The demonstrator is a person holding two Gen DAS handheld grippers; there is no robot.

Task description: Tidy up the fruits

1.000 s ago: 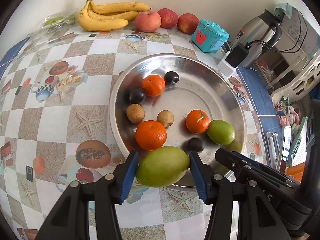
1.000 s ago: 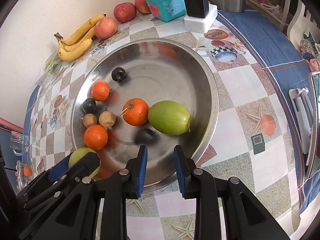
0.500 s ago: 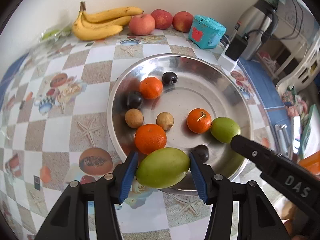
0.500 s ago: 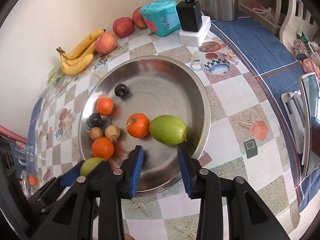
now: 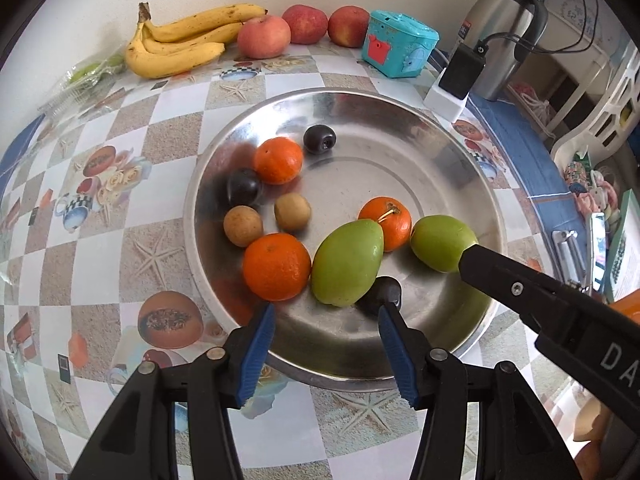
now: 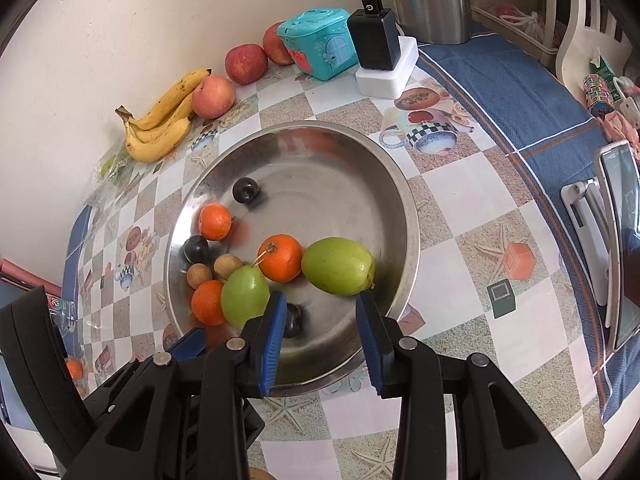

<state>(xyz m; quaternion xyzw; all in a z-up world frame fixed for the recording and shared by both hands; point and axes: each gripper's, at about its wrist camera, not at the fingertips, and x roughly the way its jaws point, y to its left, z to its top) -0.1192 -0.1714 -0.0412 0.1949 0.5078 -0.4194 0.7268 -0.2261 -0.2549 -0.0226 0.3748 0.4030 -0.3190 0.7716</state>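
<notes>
A big green fruit (image 5: 346, 262) lies in the steel tray (image 5: 400, 168), leaning on an orange (image 5: 276, 266) and a stemmed orange (image 5: 390, 222). My left gripper (image 5: 326, 332) hangs open just in front of it, with nothing between the blue pads. A second green fruit (image 6: 338, 266) rests at the tray's (image 6: 320, 184) right side. My right gripper (image 6: 322, 320) stands open and bare over the near rim, just short of that fruit. A dark plum (image 6: 294, 320) is partly hidden by its left finger. Another orange, two dark plums and two small brown fruits sit at the tray's left.
Bananas (image 5: 180, 44) and three apples (image 5: 264, 36) line the wall beside a teal box (image 5: 400, 50). A kettle (image 5: 504, 24) and a charger block (image 5: 460, 72) stand at the back right. A phone on a stand (image 6: 620, 248) sits on the blue cloth.
The big green fruit has left my left gripper's pads and now lies in the tray beside the oranges. My right gripper's jaws have widened. Both hands stayed almost in place.
</notes>
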